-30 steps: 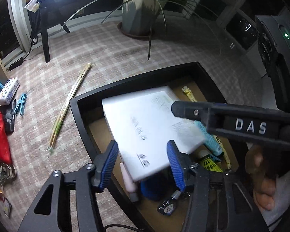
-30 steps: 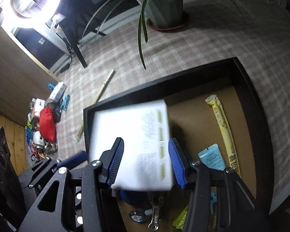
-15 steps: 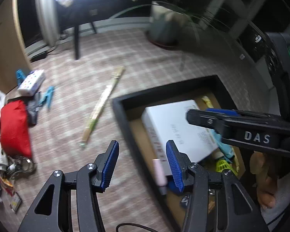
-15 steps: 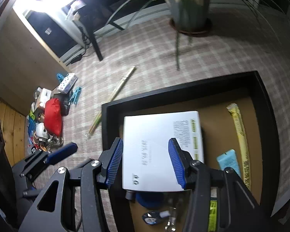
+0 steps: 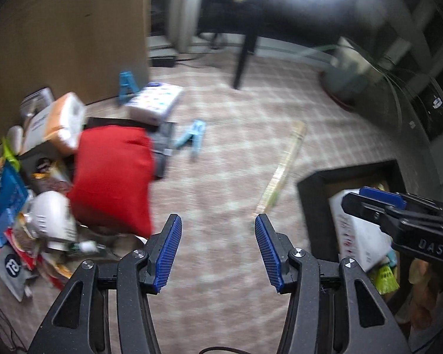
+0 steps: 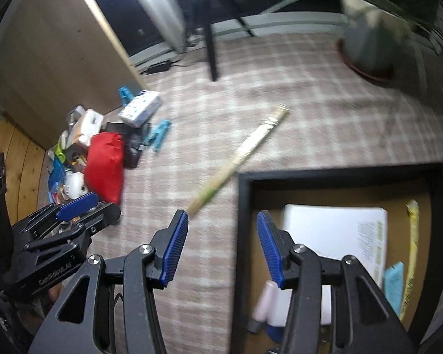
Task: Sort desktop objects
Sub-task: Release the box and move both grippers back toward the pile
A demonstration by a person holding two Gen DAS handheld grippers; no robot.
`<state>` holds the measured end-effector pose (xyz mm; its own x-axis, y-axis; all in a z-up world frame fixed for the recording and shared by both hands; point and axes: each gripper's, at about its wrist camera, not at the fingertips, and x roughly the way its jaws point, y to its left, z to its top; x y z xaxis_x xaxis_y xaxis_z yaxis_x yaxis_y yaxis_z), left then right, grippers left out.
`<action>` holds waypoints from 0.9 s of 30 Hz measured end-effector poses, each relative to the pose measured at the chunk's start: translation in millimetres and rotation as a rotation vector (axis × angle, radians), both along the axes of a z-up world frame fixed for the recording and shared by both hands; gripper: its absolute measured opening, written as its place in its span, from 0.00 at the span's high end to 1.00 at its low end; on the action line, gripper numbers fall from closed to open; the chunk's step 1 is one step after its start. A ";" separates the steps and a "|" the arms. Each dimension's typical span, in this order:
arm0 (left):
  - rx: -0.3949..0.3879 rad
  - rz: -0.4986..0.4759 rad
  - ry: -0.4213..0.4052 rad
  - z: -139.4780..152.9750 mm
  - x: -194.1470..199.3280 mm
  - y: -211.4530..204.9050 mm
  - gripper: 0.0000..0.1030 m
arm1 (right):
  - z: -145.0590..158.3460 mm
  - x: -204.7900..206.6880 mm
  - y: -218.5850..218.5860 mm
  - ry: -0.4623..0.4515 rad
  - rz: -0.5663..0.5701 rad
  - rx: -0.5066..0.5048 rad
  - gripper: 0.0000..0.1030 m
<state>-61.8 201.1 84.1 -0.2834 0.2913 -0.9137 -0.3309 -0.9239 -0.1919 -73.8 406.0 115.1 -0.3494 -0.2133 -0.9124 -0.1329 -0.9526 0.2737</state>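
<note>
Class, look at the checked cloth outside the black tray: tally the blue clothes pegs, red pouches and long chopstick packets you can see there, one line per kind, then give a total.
Blue clothes pegs: 2
Red pouch: 1
Long chopstick packet: 1
Total: 4

The worktop cloth [image 6: 310,124] has a check pattern in pale pink and white. The box [image 6: 242,206] has black walls and a brown bottom; inside it lies a white carton [image 6: 333,230] with green marks. Left of the box, the pouch [image 5: 112,174] is bright red and the clips [image 5: 192,138] are light blue. The hand-held gripper [image 5: 218,253] is black with blue ribbed pads.
</note>
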 end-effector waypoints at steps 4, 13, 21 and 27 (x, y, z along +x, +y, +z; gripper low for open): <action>0.004 0.058 -0.008 -7.9 -22.5 -32.1 0.52 | -1.4 -24.2 -35.6 -0.005 0.045 -0.009 0.53; -0.003 0.095 -0.018 -24.1 -57.3 -82.3 0.40 | -11.5 -82.8 -103.8 -0.047 0.109 -0.085 0.51; 0.029 0.083 -0.025 -36.5 -72.6 -95.8 0.33 | -36.6 -116.7 -148.8 -0.104 0.153 -0.087 0.49; 0.013 0.083 -0.031 -48.2 -77.6 -99.0 0.33 | -50.4 -125.5 -156.2 -0.125 0.145 -0.068 0.48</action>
